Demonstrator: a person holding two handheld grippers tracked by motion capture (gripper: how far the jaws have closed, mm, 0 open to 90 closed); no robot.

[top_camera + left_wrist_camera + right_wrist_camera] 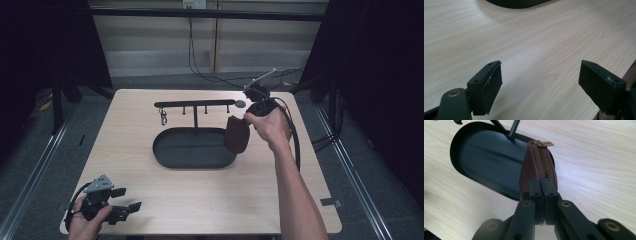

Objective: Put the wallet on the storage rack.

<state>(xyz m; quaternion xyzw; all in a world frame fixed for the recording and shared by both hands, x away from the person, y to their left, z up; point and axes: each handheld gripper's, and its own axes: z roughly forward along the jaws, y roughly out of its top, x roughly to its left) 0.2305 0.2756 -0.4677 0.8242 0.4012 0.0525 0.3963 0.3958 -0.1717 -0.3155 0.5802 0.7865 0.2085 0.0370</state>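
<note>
My right gripper (245, 122) is shut on a brown zippered pouch (236, 134) and holds it in the air over the right end of the black oval tray (170, 150). In the right gripper view the pouch (536, 167) stands edge-on between the closed jaws, its brass zip pull (544, 143) at the far end. Behind the tray rises a black T-shaped hook stand (195, 106) with a small key ring (163, 118) hanging at its left. My left gripper (129, 200) stands open and empty just above the table's front left corner, its pads (491, 85) wide apart.
The light wooden table (150, 195) sits on grey floor with metal rails at both sides. Cables run along the floor behind the table. The tray's edge (519, 3) shows at the top of the left gripper view.
</note>
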